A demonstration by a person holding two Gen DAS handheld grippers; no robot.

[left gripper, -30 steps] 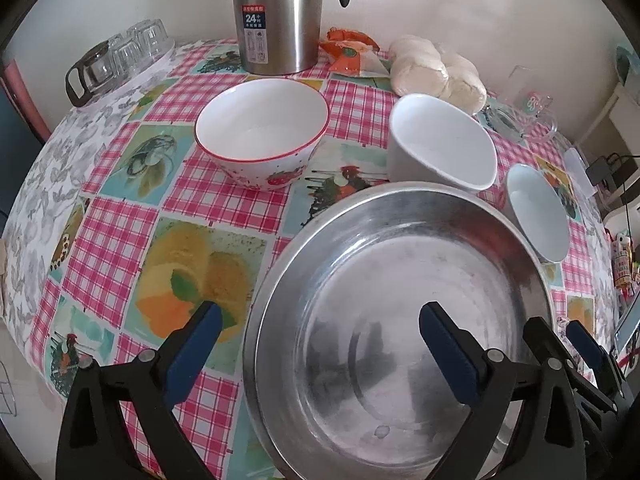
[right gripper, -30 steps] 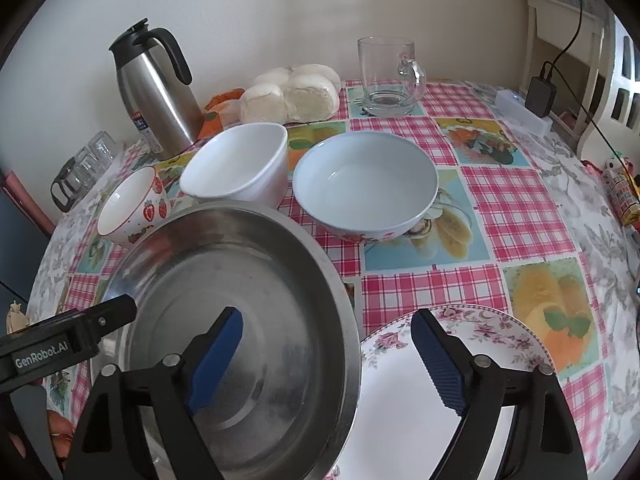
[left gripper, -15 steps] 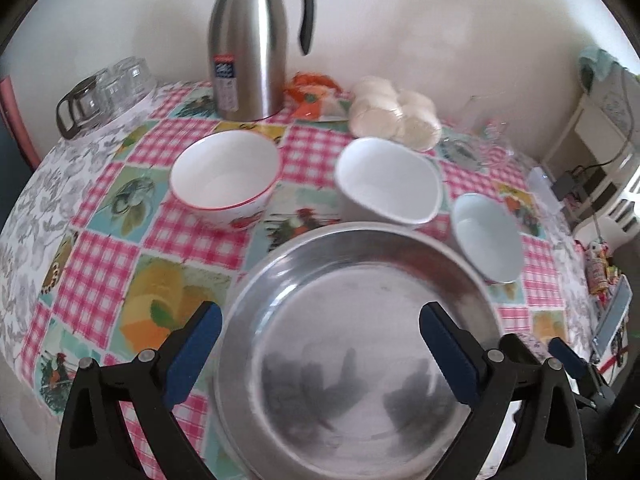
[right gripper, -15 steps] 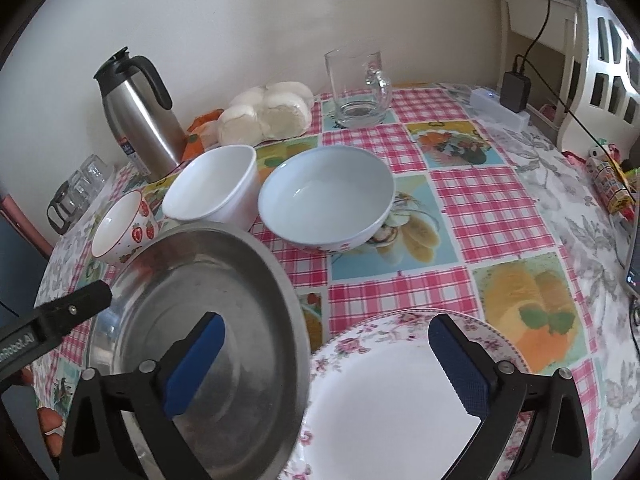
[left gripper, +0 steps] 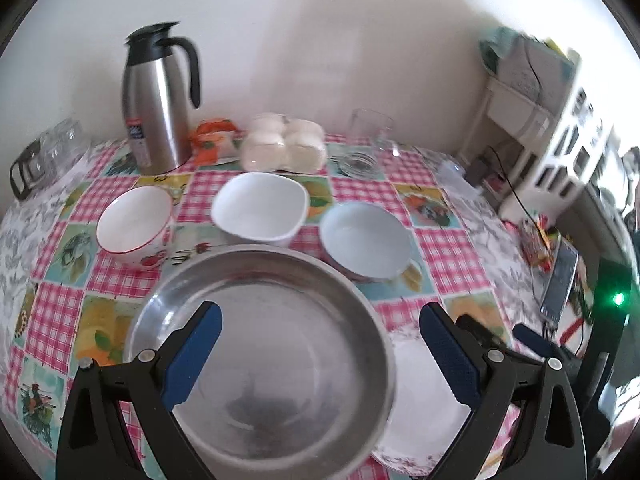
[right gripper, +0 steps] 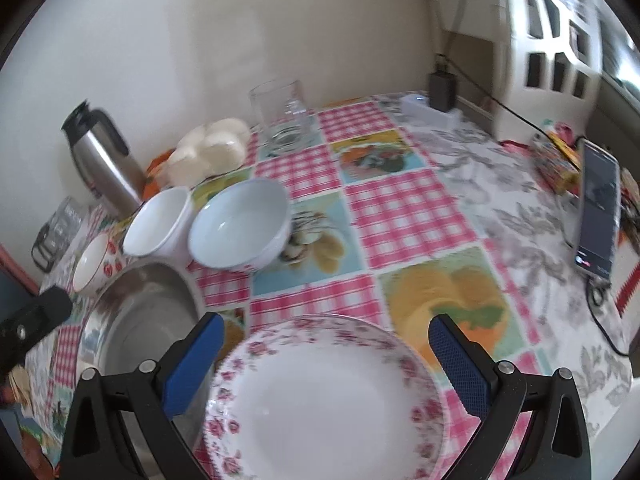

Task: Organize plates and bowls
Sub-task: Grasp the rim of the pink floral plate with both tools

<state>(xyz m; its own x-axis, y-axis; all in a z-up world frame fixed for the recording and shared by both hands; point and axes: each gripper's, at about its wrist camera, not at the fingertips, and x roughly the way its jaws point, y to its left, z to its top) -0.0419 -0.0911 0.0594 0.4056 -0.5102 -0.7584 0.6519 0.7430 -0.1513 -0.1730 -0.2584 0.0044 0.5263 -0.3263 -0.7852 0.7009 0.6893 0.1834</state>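
- The worktop point(left gripper: 444, 240), under a checked cloth, carries everything.
- The steel basin point(left gripper: 264, 344) sits at 6 o'clock, floral plate point(right gripper: 332, 400) touching its right rim.
- Pale blue bowl point(left gripper: 366, 240), square white bowl point(left gripper: 260, 210) and strawberry bowl point(left gripper: 134, 220) line up toward 12.
- Left tool point(left gripper: 320, 354) and right tool point(right gripper: 326, 360) hover wide open, empty.

Left gripper point(left gripper: 320, 350): pitched downward, blue-padded fingers point(left gripper: 192, 354) spread wide, nothing clamped between pads. Right gripper point(right gripper: 327, 362): pitched downward, jaws at widest spread, pads clear of any contact, nothing gripped.
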